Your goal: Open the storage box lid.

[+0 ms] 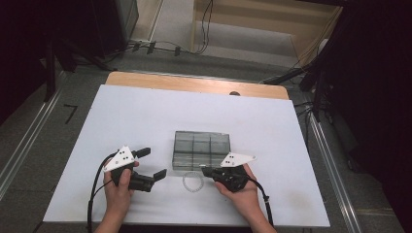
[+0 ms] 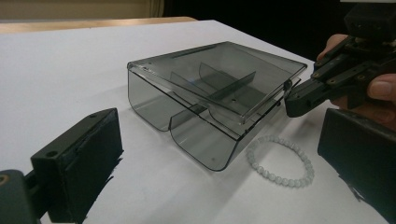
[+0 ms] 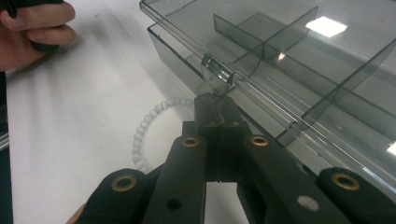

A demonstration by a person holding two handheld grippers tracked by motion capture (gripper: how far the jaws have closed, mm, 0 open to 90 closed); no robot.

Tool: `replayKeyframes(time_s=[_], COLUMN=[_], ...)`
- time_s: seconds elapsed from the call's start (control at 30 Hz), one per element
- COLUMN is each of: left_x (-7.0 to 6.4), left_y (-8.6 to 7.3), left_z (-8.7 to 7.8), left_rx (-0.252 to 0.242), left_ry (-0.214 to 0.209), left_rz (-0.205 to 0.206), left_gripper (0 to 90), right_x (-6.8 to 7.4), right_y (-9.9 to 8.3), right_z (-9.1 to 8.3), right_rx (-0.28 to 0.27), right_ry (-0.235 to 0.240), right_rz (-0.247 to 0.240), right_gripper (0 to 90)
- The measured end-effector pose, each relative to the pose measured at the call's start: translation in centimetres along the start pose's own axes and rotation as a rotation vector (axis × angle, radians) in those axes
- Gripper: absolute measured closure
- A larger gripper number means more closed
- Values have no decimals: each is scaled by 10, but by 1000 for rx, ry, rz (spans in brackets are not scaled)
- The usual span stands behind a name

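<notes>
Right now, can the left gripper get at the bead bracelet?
Probably yes. The left gripper is open, the bracelet lies on bare table ahead of it, beside the box; the right gripper sits at the lid, above it.

The compartment box [image 1: 201,148] sits on the desk [image 1: 145,116] a little right of its middle, lid down. The bead bracelet [image 1: 192,183] lies on the desk just near of the box's near wall. The left hand-held gripper [image 1: 153,162] is left of the box and bracelet; the right hand-held gripper [image 1: 205,171] is right of the bracelet, at the box's near edge.
</notes>
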State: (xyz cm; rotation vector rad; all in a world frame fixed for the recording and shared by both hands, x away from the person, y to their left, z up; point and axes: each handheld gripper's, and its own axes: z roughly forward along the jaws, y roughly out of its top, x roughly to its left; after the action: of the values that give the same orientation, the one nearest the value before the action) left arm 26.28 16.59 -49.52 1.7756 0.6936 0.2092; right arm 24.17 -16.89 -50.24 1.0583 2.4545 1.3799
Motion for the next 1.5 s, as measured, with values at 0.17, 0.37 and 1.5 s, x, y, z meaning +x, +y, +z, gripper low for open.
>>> replayKeyframes(time_s=[0.17, 0.37, 1.5], left_x=[0, 0, -4], left_y=[1, 3, 24], left_z=[3, 7, 39], left_rx=[-17, 9, 18], left_ry=[-47, -42, -79], left_rz=[-49, -90, -84], left_gripper=[0, 84, 900], right_x=[0, 1, -3], right_y=[3, 9, 12], right_z=[-3, -8, -35], right_rx=[-16, -46, -147], right_ry=[-6, -19, -73], right_rz=[-4, -4, 23], right_gripper=[881, 882, 694])
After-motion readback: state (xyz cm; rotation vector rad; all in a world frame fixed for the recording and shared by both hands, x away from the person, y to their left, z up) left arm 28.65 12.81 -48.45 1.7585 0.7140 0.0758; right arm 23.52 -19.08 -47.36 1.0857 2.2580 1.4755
